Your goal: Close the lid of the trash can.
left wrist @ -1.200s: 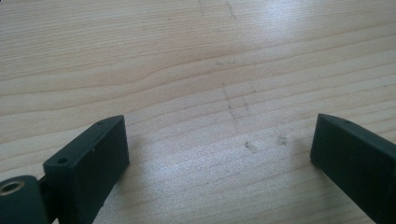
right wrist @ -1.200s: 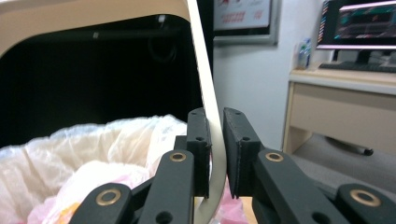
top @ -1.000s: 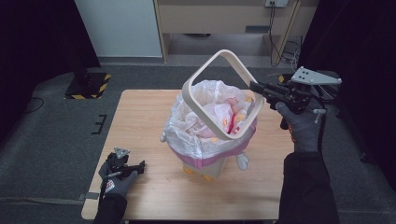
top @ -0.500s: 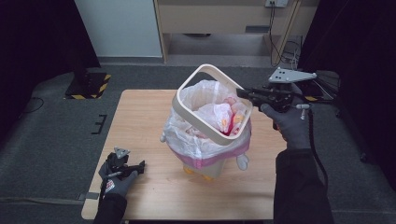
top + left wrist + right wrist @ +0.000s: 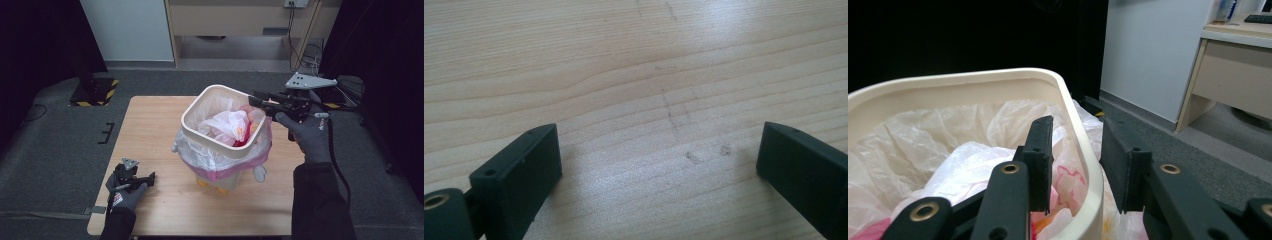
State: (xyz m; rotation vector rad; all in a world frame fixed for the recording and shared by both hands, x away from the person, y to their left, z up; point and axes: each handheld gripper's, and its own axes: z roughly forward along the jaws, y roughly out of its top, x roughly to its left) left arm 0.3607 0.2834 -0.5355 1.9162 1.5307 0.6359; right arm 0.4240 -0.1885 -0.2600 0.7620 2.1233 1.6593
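Ring set on the lined bin

The right gripper (image 5: 256,101) has just been opening; its fingers straddle the cream ring (image 5: 220,137) on the bin (image 5: 222,165) mid-table without pressing. The left gripper (image 5: 150,176) rests open near the table's front left corner.

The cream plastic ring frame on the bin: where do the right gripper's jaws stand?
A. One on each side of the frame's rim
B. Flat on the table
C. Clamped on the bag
A: right gripper straddles the cream plastic ring frame, one jaw inside, one outside.
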